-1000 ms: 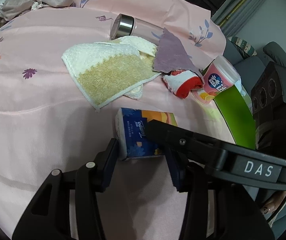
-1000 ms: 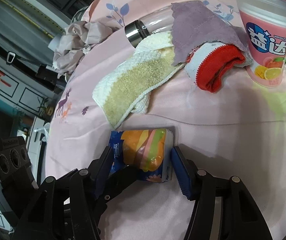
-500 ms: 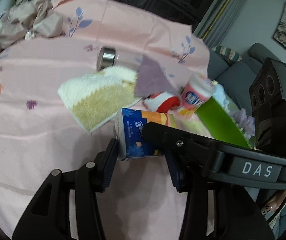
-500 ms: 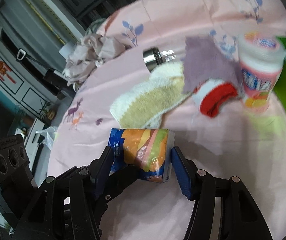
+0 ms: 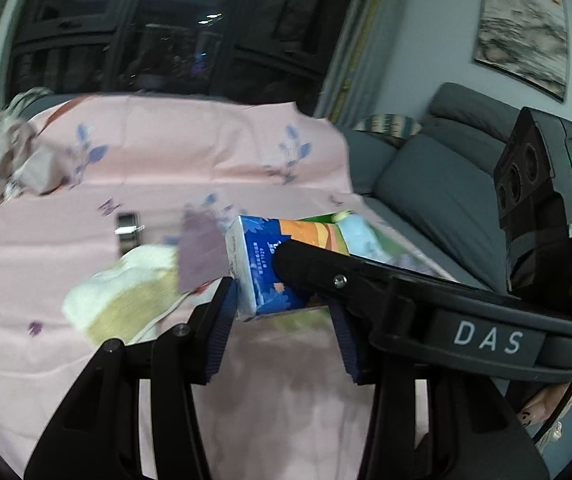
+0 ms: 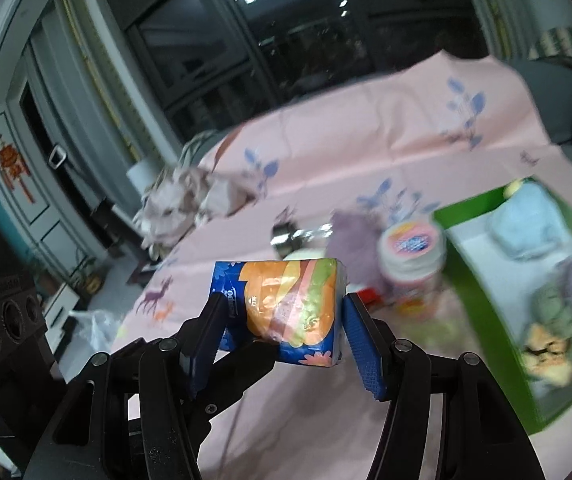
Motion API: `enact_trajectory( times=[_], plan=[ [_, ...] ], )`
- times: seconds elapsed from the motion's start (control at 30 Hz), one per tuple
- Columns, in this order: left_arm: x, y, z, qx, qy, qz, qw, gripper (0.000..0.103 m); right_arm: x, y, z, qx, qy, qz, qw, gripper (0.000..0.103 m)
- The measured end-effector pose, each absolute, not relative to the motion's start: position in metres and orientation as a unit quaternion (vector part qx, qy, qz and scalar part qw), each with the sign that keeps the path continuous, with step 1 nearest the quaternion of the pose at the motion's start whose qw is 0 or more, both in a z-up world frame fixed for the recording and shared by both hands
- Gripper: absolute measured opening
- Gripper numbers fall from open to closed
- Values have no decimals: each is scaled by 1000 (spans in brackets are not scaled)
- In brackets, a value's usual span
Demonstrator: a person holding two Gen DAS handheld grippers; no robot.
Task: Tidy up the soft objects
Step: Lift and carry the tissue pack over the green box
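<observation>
Blue-wrapped tissue pack is clamped from both sides, by the right gripper and the left gripper, above the pink bedsheet. Uneven pulling could tear or drop it before the green box at three o'clock.

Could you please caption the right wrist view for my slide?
Both tongs lift a tissue pack above the pink cloth, beside a green box.

I see a pink leaf-printed bedsheet bearing a cream-and-yellow towel, purple cloth, crumpled beige fabric and green tray.
</observation>
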State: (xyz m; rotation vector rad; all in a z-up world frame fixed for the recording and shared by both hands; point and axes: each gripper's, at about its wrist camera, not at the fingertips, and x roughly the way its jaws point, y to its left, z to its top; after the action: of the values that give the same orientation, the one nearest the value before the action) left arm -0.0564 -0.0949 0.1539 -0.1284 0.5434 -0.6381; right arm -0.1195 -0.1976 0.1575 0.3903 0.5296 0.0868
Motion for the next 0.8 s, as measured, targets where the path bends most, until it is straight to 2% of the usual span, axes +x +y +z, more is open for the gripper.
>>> enact_trajectory(
  times=[0.4,0.8],
  plan=[
    [-53,-169,172,-19,262,-372,890,44,-158,-264,168,225,209,-19,951,62],
    [-34,-223,151,-11,306,-397,865,44,-160,-321,141,272,227,-60,933,62]
  ],
)
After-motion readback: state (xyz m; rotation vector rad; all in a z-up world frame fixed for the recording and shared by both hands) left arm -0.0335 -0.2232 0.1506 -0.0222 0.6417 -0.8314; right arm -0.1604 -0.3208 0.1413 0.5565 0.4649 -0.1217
